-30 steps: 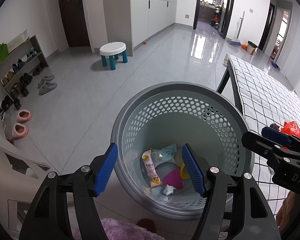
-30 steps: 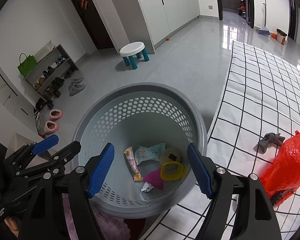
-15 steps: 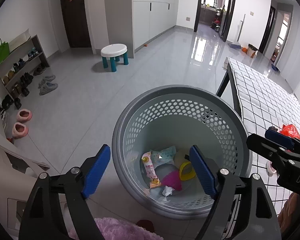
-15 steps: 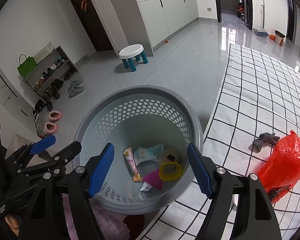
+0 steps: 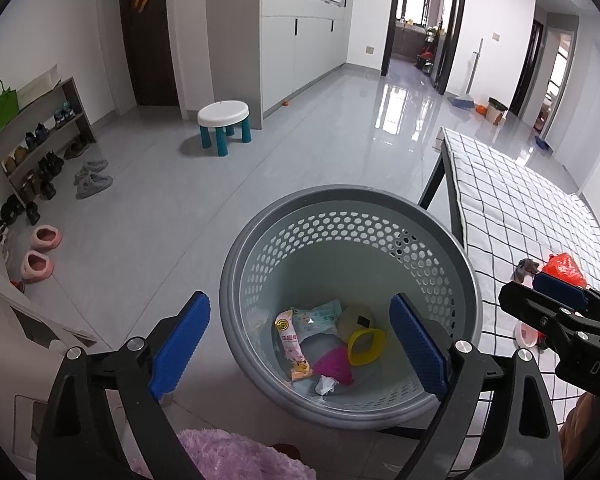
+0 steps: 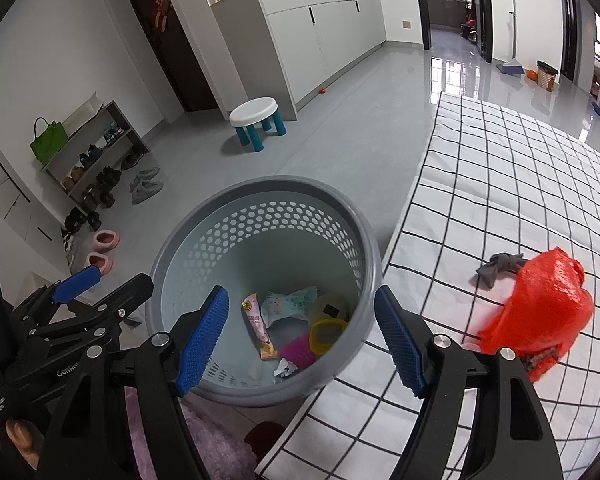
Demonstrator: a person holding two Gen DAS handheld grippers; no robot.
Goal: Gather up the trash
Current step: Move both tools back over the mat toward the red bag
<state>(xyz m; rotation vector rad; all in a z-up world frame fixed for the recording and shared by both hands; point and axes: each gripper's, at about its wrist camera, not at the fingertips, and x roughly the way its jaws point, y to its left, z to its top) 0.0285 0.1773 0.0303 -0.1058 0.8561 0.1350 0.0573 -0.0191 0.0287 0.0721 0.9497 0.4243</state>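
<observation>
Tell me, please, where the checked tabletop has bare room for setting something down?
The checked tabletop is bare from its far edge to the grey rag. It is crowded around the rag and red bag, near the basket.

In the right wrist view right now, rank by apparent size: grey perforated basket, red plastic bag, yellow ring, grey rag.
1. Grey perforated basket
2. Red plastic bag
3. Yellow ring and grey rag: look alike, unranked

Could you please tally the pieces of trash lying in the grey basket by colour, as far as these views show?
Pink snack wrapper: 1
Pale blue wipes packet: 1
Yellow ring: 1
Magenta piece: 1
White crumpled scrap: 1
Cream round lid: 1
Total: 6, all in the basket.
</observation>
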